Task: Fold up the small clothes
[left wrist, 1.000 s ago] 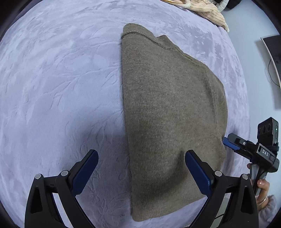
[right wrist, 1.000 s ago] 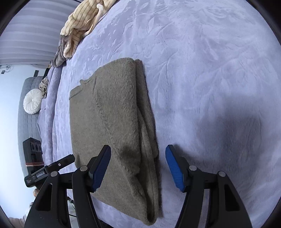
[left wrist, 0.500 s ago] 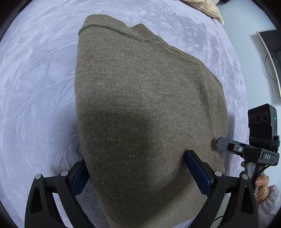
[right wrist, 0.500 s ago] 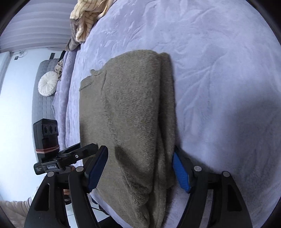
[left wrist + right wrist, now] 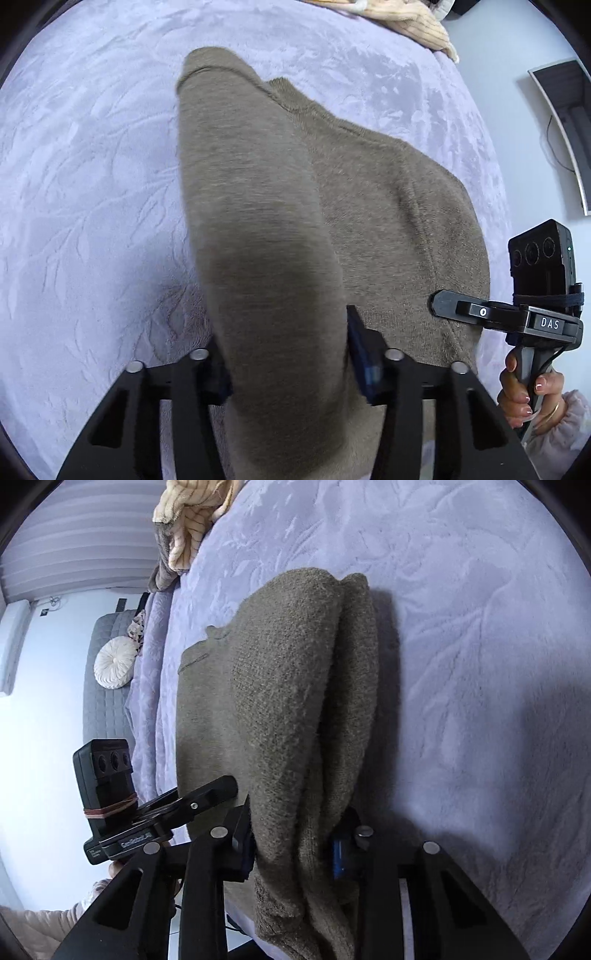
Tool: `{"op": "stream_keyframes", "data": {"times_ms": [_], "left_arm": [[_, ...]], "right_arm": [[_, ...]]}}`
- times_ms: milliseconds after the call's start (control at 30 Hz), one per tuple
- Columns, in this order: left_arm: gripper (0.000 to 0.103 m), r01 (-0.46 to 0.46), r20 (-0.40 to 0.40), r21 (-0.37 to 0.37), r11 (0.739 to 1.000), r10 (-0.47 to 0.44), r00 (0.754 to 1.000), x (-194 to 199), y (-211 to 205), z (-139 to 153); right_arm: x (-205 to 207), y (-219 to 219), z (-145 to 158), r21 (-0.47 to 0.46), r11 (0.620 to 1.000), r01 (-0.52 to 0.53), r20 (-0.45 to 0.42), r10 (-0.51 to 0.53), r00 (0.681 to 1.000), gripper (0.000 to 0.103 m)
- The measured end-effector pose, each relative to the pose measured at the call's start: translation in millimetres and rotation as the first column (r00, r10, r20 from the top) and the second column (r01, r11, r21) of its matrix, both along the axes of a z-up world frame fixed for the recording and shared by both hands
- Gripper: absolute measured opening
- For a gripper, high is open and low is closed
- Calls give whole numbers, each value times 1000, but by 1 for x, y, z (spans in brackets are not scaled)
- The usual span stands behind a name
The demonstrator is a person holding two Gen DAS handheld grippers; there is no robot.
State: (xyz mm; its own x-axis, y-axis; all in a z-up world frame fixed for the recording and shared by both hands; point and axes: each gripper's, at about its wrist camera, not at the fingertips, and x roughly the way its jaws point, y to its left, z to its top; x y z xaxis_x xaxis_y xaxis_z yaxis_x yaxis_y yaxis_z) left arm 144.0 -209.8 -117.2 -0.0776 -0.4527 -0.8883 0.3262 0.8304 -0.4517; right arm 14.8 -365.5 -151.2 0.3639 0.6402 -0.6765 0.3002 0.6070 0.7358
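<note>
An olive-brown knitted sweater (image 5: 388, 206) lies folded lengthwise on the lavender bedspread (image 5: 92, 166). My left gripper (image 5: 286, 354) is shut on the sweater's near left edge, and a thick fold bulges up between its fingers. My right gripper (image 5: 293, 843) is shut on the sweater (image 5: 280, 701) at its near right edge, gathering several layers. The right gripper also shows in the left wrist view (image 5: 476, 314) at the sweater's right side. The left gripper shows in the right wrist view (image 5: 199, 805) at the left.
A cream striped garment (image 5: 413, 22) lies at the far edge of the bed, also in the right wrist view (image 5: 188, 524). A grey couch with a round white cushion (image 5: 112, 662) stands beyond the bed. A monitor (image 5: 565, 122) is at the right.
Both grippers moved forward onto the sweater's near edge and closed on it. The fabric now bunches up between each pair of fingers.
</note>
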Motion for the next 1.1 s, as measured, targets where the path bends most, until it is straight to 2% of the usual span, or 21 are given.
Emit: {"op": "stream_keyframes", "data": {"times_ms": [200, 367, 533, 767, 967, 1033, 1100], "left_arm": [[46, 39, 12, -67, 997, -38, 999, -8, 10, 30], [46, 50, 45, -106, 993, -46, 998, -23, 35, 57], [46, 46, 61, -123, 991, -39, 997, -45, 81, 80], [46, 23, 70, -53, 998, -20, 997, -81, 159, 89], [46, -49, 49, 7, 999, 48, 998, -98, 215, 67], [46, -76, 41, 63, 995, 73, 996, -100, 228, 52], [46, -100, 59, 148, 984, 92, 994, -103, 238, 43]], "right_arm": [[-3, 17, 25, 99, 994, 43, 35, -47, 998, 32], [-14, 43, 48, 106, 993, 43, 57, -49, 997, 32], [-33, 77, 61, 118, 992, 38, 68, -47, 997, 32], [-44, 152, 49, 136, 991, -6, 56, -1, 998, 32], [-33, 208, 20, 130, 990, -57, 26, 54, 998, 32], [-27, 218, 8, 103, 992, -66, -5, 67, 998, 32], [-23, 219, -3, 26, 998, -59, -67, 61, 996, 32]]}}
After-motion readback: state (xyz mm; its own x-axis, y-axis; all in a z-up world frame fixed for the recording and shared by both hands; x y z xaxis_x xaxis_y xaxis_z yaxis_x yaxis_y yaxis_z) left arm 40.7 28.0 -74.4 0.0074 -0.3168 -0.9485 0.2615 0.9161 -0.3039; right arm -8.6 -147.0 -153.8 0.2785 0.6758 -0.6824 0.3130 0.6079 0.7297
